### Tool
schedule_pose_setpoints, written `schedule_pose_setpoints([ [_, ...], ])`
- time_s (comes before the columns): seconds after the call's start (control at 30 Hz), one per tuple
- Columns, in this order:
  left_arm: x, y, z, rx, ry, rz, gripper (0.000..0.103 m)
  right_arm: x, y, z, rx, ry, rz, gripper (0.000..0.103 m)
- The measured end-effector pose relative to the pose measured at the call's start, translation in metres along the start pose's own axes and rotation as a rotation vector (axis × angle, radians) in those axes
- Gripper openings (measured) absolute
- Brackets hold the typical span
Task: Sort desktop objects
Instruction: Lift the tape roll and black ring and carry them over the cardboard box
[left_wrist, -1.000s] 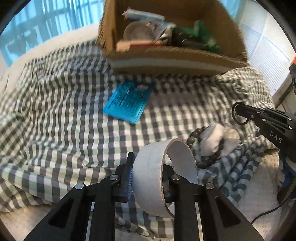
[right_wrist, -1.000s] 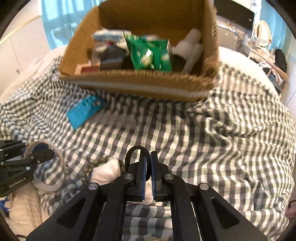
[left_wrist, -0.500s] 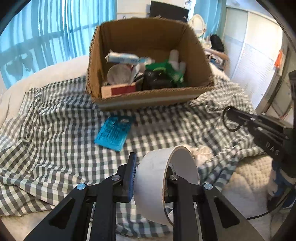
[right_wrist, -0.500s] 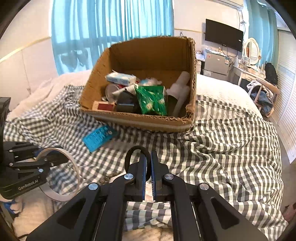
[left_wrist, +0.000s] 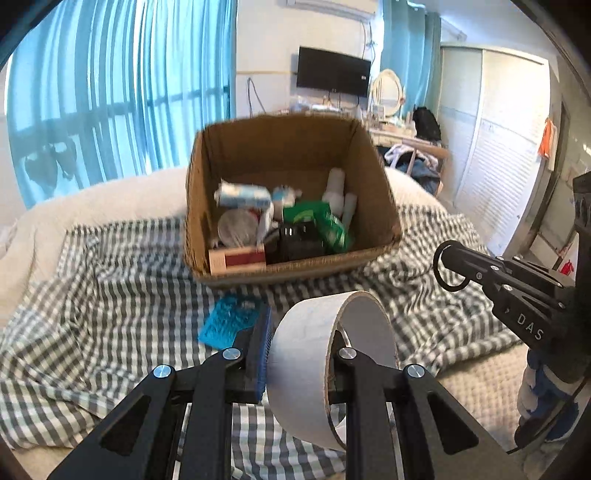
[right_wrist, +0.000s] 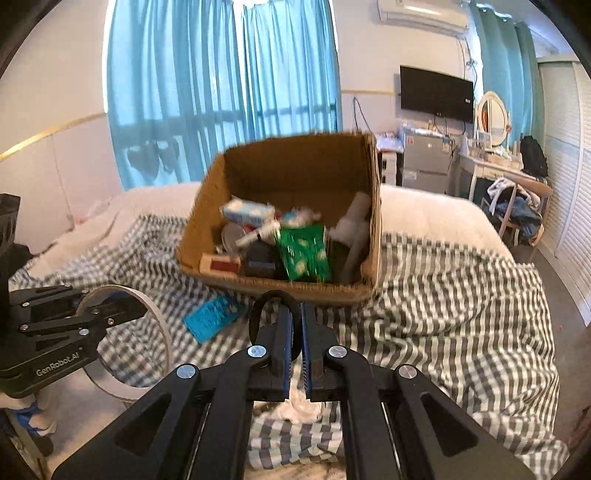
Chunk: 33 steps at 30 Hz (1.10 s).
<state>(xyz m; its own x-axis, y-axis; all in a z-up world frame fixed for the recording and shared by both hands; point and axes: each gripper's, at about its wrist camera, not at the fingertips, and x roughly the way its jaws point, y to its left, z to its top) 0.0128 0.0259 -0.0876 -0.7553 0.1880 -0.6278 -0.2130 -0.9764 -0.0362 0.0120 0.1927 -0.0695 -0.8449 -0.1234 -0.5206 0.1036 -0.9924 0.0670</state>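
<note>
My left gripper (left_wrist: 299, 350) is shut on a white tape roll (left_wrist: 306, 369), held upright above the checked cloth; the same roll (right_wrist: 164, 332) shows at the left of the right wrist view. My right gripper (right_wrist: 298, 332) is shut on a thin black ring (right_wrist: 255, 317), which sticks out to the left of its tips. In the left wrist view the ring (left_wrist: 437, 266) hangs at the right gripper's tip. Ahead of both stands an open cardboard box (left_wrist: 295, 271) holding several items. A blue pack (left_wrist: 229, 321) lies on the cloth just before the box.
A grey-and-white checked cloth (right_wrist: 443, 314) covers the bed. A crumpled white cloth (right_wrist: 299, 406) lies under my right gripper. Beyond the bed are blue curtains (right_wrist: 221, 74), a wall TV (right_wrist: 436, 92), a dresser with a mirror (right_wrist: 491, 118) and a louvred wardrobe (left_wrist: 491, 155).
Both grippers have risen and tipped upward, so the box sits lower and smaller in view and the room behind shows. The tape roll and the black ring stay gripped.
</note>
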Motion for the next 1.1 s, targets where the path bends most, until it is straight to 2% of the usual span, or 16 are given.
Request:
schedule_pose_setpoints([
  [0.63, -0.039, 0.015, 0.071, 0.003, -0.187, 0.029, 0.019, -0.045, 0.012, 0.076, -0.028, -0.224, 0.024, 0.004],
  [1.1, -0.026, 0.027, 0.117, 0.025, -0.297, 0.047, 0.019, -0.013, 0.019, 0.109, -0.065, -0.245, -0.015, 0.004],
])
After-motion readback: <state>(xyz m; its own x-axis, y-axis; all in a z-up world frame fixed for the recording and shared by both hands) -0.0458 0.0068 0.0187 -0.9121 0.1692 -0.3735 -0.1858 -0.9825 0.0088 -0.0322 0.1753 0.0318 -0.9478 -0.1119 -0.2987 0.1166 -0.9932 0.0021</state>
